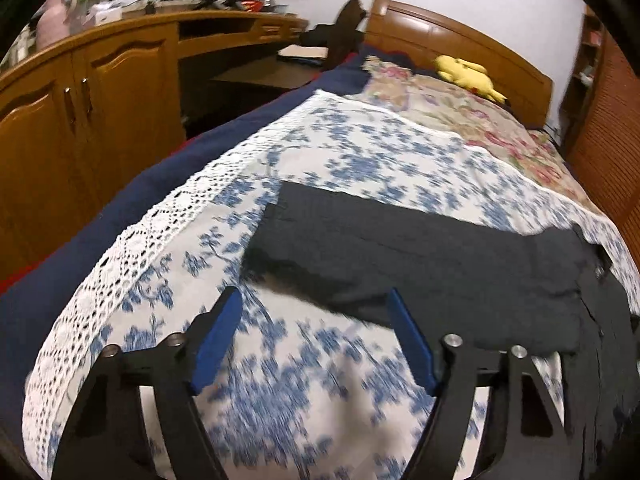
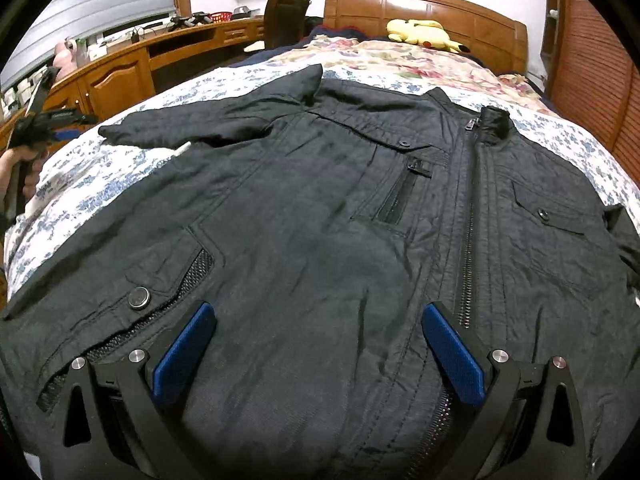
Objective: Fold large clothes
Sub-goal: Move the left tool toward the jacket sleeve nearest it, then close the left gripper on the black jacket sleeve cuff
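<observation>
A black zip-up jacket (image 2: 320,208) lies spread front-up on the bed, collar toward the headboard, its left sleeve (image 2: 192,128) stretched out to the left. My right gripper (image 2: 316,312) is open and empty, just above the jacket's lower front. My left gripper (image 1: 316,300) is open and empty above the bedspread, with the sleeve (image 1: 400,256) just beyond its fingertips. The left gripper also shows in the right wrist view (image 2: 60,126), at the far left beside the sleeve cuff.
The bed carries a blue-and-white floral cover (image 1: 280,380) with a lace edge and a floral quilt (image 2: 400,60). A yellow plush toy (image 2: 424,34) lies by the wooden headboard (image 2: 420,4). A wooden desk and cabinets (image 1: 80,100) stand left; a slatted wardrobe (image 2: 592,60) stands right.
</observation>
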### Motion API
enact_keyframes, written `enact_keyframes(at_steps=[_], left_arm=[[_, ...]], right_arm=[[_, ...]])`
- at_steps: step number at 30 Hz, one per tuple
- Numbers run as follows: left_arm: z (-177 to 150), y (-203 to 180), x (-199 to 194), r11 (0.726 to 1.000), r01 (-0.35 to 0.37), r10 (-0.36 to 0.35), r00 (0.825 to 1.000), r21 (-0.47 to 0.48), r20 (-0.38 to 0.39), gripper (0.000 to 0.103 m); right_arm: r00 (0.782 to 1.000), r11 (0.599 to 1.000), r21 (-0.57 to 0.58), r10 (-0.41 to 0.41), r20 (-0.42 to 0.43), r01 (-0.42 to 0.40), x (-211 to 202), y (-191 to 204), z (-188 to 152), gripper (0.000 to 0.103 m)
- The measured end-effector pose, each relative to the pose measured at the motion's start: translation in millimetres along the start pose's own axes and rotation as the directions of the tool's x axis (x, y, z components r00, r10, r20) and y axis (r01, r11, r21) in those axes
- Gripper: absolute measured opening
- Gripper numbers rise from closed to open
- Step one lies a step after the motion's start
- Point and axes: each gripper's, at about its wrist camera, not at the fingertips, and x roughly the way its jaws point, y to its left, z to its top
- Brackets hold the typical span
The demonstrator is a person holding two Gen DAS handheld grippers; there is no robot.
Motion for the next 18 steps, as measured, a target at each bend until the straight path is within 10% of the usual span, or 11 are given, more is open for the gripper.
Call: enact_keyframes(at_steps=[18], left_arm=[[19,10,53,0.982,-0.102,0.092,0.993,-0.157,-0.069,0.067]], right_arm=[[1.0,1.0,-0.012,0.006,-0.009,-0.006,13,5,4,0.103]])
